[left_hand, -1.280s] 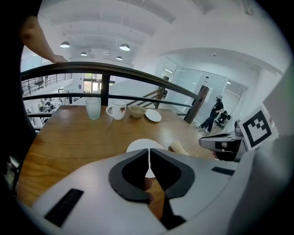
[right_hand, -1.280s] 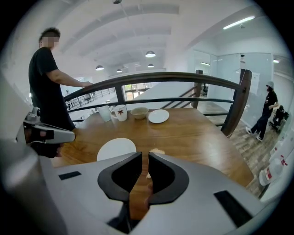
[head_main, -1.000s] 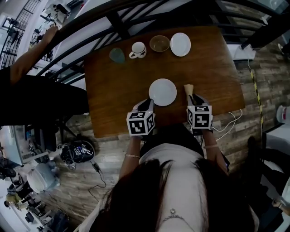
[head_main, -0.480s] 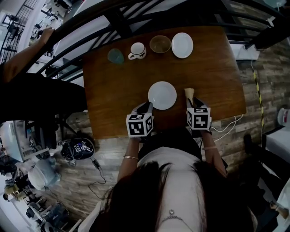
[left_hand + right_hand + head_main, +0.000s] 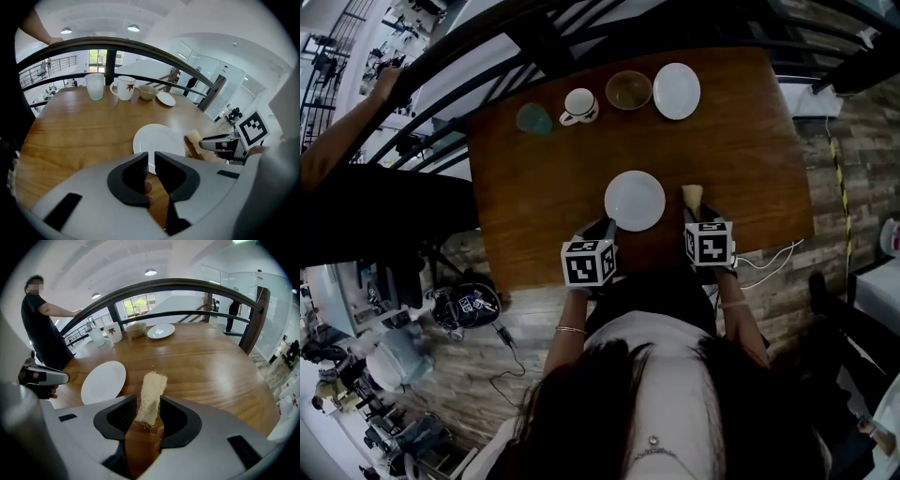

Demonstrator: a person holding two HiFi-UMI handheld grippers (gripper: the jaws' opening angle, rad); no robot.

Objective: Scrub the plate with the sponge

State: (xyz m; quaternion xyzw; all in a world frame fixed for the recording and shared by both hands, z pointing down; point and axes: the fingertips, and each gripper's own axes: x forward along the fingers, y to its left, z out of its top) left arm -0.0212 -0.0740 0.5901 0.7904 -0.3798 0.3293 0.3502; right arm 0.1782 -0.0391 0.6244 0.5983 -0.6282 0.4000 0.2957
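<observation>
Right gripper view is showing the right gripper point(image 5: 148, 403) with its jaws standing wide, having just been opening. The near end of the sponge point(image 5: 152, 387) is lying between them, and neither pad seems to be pressing on it. The sponge's long axis is running straight ahead, away from the jaws. The plate point(image 5: 104, 381) is lying ahead and left of these jaws, apart from the sponge. The left gripper point(image 5: 151, 158) is holding nothing, its jaws almost together, with the plate's near rim sitting just beyond its tips. I judge the right hand is nearer the sponge and needs only to close on it.
</observation>
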